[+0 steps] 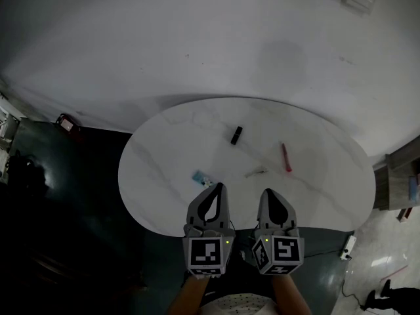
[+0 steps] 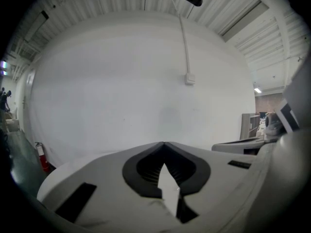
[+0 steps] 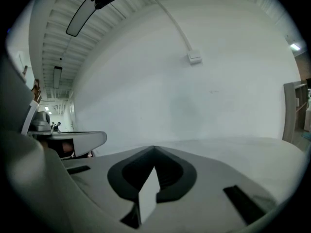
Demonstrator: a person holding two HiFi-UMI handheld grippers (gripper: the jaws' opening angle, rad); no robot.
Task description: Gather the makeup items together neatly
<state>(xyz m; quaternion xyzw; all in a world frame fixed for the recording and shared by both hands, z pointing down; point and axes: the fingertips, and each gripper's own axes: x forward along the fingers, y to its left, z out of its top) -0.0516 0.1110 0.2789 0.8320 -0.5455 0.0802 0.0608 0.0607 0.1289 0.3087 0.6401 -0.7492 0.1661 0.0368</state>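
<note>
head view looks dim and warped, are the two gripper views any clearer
Head view: dim, dark corners, base of the wall bows from the lens. Left gripper view: strong fisheye, black rim, even light, no glare. Right gripper view: same fisheye, ceiling lines bowed, fairly sharp.

A white oval table [image 1: 177, 143] with faint grey veining stands before a plain white wall [image 1: 164, 38]. The floor [image 1: 59, 195] to its left is dark and glossy, with what may be a red fire extinguisher [image 1: 65, 122] by the wall. Shelving [image 1: 401, 176] stands at the right
</note>
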